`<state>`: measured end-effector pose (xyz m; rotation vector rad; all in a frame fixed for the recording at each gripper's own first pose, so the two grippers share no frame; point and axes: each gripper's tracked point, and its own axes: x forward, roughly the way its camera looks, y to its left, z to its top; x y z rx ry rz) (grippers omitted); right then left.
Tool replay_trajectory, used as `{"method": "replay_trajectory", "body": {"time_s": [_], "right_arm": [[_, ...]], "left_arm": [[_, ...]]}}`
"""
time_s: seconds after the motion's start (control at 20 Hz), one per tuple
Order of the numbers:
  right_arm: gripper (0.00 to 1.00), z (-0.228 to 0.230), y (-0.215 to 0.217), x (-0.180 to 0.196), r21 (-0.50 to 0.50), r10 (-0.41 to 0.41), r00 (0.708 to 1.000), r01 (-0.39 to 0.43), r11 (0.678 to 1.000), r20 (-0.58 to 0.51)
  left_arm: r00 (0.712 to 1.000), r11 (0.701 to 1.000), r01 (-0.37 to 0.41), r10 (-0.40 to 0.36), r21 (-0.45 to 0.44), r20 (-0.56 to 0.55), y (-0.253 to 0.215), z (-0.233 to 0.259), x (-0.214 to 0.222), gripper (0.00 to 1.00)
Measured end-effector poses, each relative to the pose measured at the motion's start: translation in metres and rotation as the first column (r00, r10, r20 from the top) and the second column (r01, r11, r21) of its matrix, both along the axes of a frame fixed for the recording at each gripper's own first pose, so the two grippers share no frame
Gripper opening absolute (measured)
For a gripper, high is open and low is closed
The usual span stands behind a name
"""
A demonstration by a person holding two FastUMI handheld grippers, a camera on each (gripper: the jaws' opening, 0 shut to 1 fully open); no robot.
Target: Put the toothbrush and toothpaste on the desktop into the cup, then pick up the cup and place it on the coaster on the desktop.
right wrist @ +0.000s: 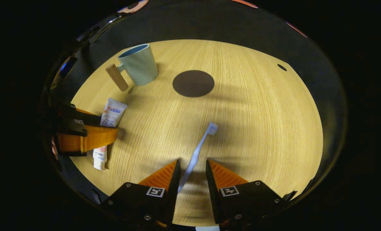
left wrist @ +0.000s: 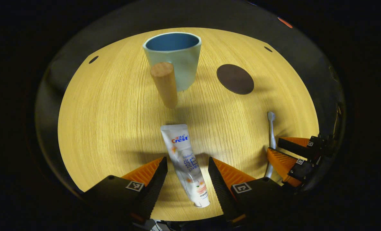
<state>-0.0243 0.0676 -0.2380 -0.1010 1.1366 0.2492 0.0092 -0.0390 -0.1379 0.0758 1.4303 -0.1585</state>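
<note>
Cup (left wrist: 174, 57): upright, nothing visible inside.
Left gripper (left wrist: 187, 170): jaws apart around toothpaste (left wrist: 185, 160).
Right gripper (right wrist: 192, 170): jaws apart around toothbrush (right wrist: 198, 150).

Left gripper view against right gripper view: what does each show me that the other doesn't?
Left gripper view: the toothpaste lying between the left hand-held gripper's open fingers, the cup's handle pointing at the camera. Right gripper view: the toothbrush between the right hand-held gripper's open fingers, the handle seen side-on. Both: cup, coaster, toothpaste, toothbrush, wooden desktop.
</note>
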Motion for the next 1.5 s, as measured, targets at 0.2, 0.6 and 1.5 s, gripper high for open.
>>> {"method": "replay_trajectory", "body": {"time_s": [0.2, 0.6, 1.5], "right_arm": [[0.36, -0.001, 0.006, -0.001, -0.012, 0.056, 0.998, -0.056, 0.998, 0.020], [0.07, -0.001, 0.008, 0.007, 0.048, 0.110, 0.993, -0.112, 0.993, 0.033], [0.01, 0.070, 0.000, 0.035, 0.182, -0.048, 0.921, -0.025, 0.983, 0.386]], "left_arm": [[1.000, 0.999, -0.024, 0.023, 0.045, 0.014, 0.009, 0.001, 0.000, 0.68], [0.999, 0.999, -0.015, 0.013, 0.049, 0.036, 0.006, 0.001, 0.000, 0.42], [0.922, 0.975, 0.084, 0.001, -0.204, 0.386, -0.003, 0.054, 0.054, 0.26]]}}
